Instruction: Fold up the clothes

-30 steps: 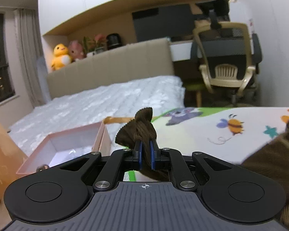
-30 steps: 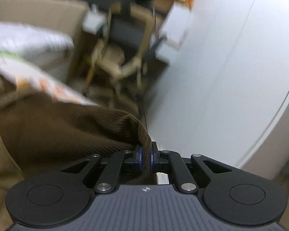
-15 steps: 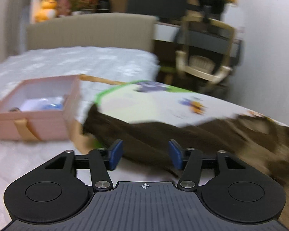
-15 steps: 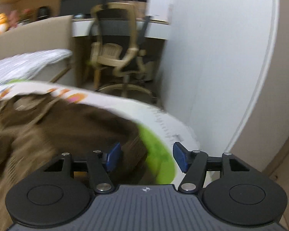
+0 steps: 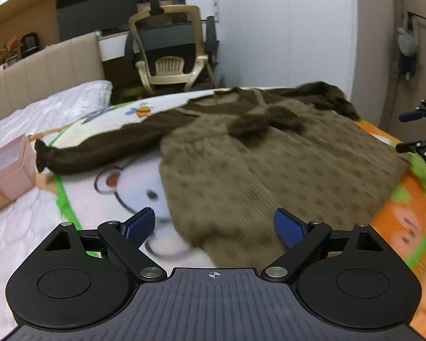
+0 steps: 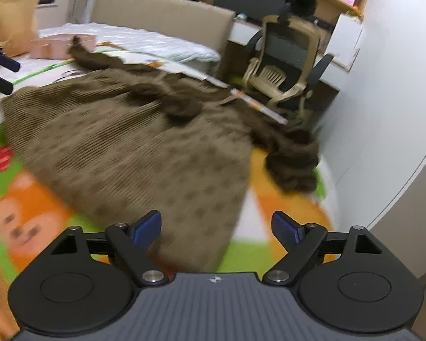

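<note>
With its jaws just opened wide and nothing gripped, the left gripper (image 5: pixel 214 224) hangs over the hem of a brown dress (image 5: pixel 258 167), while the right gripper (image 6: pixel 215 227), also just opened and gripping nothing, hangs over the hem's other corner. Spread flat on a cartoon-print blanket (image 5: pixel 122 187), the dress runs toward twelve o'clock; one dark sleeve (image 5: pixel 99 147) reaches out to ten o'clock, ending near a pink box (image 5: pixel 5 170). Motion blur may hide finer folds. At twelve o'clock stands a chair (image 5: pixel 170 54).
</note>
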{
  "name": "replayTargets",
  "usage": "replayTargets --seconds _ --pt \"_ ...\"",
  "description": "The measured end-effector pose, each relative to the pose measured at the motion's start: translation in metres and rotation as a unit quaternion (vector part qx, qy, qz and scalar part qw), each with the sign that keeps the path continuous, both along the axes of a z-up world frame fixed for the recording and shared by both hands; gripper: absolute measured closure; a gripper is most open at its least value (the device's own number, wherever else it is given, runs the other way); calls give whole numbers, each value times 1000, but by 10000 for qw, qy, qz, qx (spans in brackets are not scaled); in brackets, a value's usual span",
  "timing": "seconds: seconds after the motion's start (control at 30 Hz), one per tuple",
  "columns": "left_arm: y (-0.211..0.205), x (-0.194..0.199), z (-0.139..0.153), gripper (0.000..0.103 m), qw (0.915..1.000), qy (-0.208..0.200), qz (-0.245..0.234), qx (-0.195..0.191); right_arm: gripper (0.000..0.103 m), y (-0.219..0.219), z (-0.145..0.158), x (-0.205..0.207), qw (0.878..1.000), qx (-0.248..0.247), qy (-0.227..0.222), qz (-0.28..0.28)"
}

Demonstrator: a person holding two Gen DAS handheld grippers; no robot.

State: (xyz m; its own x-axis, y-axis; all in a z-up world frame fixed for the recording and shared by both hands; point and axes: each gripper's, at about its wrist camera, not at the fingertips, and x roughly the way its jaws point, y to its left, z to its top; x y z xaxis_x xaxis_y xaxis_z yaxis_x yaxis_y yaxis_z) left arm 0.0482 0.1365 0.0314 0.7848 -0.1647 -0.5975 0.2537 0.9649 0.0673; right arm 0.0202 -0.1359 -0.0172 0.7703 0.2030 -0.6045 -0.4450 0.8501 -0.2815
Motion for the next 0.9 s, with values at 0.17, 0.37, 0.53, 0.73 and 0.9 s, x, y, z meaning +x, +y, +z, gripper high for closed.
replayTargets --seconds 0.17,0.37,0.53,0.73,0.9 --pt "-11 -21 -10 7 9994 218 -8 263 16 22 -14 -19 9983 -500 -83 287" --pt "-15 -3 -20 7 9955 244 542 734 17 31 -3 0 9913 -385 -1149 -518" --pt "10 8 9 7 9863 -463 1508 492 17 12 21 10 9842 71 -1460 -996" --pt "13 11 -16 6 9874 -35 1522 432 17 19 -19 10 9911 -526 -877 -855" --pt "-2 13 -34 6 9848 56 1335 1110 24 25 -18 9 9747 -1140 -1537 -1156"
